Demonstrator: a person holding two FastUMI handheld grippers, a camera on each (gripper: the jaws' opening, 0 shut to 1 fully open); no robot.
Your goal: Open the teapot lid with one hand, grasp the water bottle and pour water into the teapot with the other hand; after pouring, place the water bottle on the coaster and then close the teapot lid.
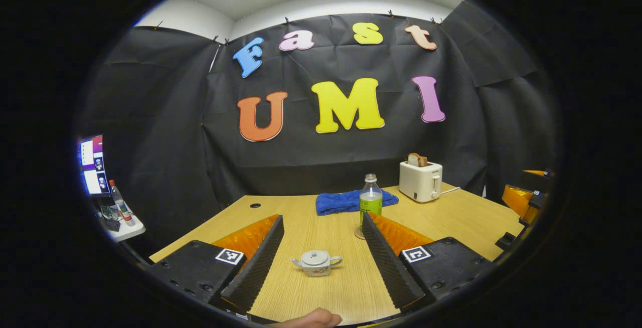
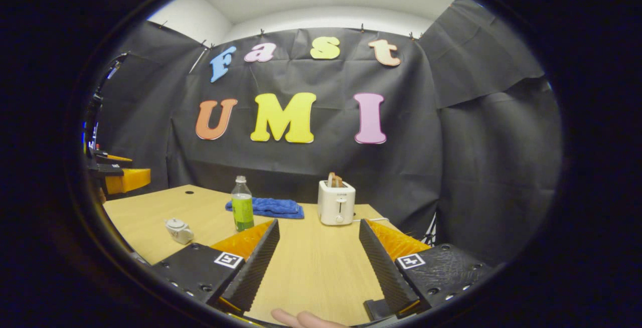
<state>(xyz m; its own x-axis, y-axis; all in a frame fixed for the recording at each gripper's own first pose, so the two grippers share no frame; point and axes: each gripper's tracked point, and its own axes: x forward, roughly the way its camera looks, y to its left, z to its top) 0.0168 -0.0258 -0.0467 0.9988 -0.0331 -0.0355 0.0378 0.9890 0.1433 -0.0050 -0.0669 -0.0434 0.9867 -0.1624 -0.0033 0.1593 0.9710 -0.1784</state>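
Observation:
A small white teapot (image 1: 316,262) stands with its lid on near the front of the wooden table (image 1: 311,293), in line with the gap of my open left gripper (image 1: 322,220) and a little beyond it. Farther back stands an upright clear water bottle (image 1: 371,201) of green liquid, with a small round coaster (image 1: 358,233) showing at its foot, partly hidden by one finger. In the right gripper view the teapot (image 2: 178,230) and bottle (image 2: 242,205) stand to the left of my open right gripper (image 2: 318,225), which holds nothing.
A blue towel (image 1: 346,201) lies behind the bottle. A white toaster (image 1: 420,181) with bread stands at the back right, its cord trailing right. The other gripper (image 1: 526,200) hovers at the right edge. A monitor (image 1: 93,165) and a side shelf (image 1: 123,227) stand left of the table.

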